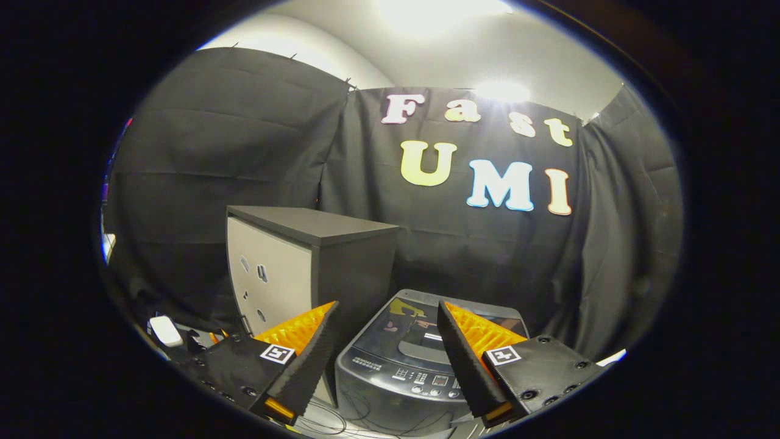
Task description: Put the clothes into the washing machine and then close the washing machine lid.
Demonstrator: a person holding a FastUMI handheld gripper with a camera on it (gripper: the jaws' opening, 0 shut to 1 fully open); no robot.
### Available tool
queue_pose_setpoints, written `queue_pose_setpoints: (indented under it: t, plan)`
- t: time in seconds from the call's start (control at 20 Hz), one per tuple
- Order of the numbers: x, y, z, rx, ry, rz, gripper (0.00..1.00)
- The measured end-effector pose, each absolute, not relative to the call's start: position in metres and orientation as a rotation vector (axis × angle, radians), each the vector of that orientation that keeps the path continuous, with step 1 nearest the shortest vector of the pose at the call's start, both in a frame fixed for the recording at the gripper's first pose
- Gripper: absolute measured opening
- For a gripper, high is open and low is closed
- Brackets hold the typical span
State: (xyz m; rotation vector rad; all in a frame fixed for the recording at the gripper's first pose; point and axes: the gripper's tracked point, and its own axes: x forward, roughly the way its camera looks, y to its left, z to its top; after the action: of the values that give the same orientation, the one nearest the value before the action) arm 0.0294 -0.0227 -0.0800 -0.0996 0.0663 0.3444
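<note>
Washing machine (420, 366): grey top-loader, stood just ahead of and below the gripper (387, 314), framed between its fingers; lid (426, 332) lay closed and glossy. Control panel print was too small to read. Gripper: fingers spread wide, holding nothing, raised above the machine, pointed level toward the booth wall. Cabinet (304, 268): grey, dark-topped, stood beside the machine, beyond the left finger.
</note>
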Motion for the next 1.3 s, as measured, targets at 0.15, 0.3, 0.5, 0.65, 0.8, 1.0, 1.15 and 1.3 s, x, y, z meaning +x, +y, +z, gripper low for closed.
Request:
queue_pose_setpoints:
  t: [0.15, 0.3, 0.5, 0.65, 0.8, 1.0, 1.15, 1.3]
  plan:
    - [-0.006, -0.023, -0.062, -0.036, 0.036, 0.286, 0.98]
    - [-0.042, -0.027, -0.052, -0.015, 0.021, 0.240, 0.98]
    - [-0.078, -0.038, -0.051, -0.026, 0.010, 0.195, 0.98]
    - [-0.089, -0.042, -0.052, -0.050, 0.009, 0.192, 0.98]
    - [-0.096, -0.050, -0.047, -0.040, 0.001, 0.169, 0.98]
    - [-0.099, -0.044, -0.040, -0.047, -0.008, 0.167, 0.98]
    - [-0.102, -0.041, -0.033, -0.044, -0.021, 0.165, 0.98]
    - [-0.103, -0.038, -0.031, -0.038, -0.021, 0.170, 0.98]
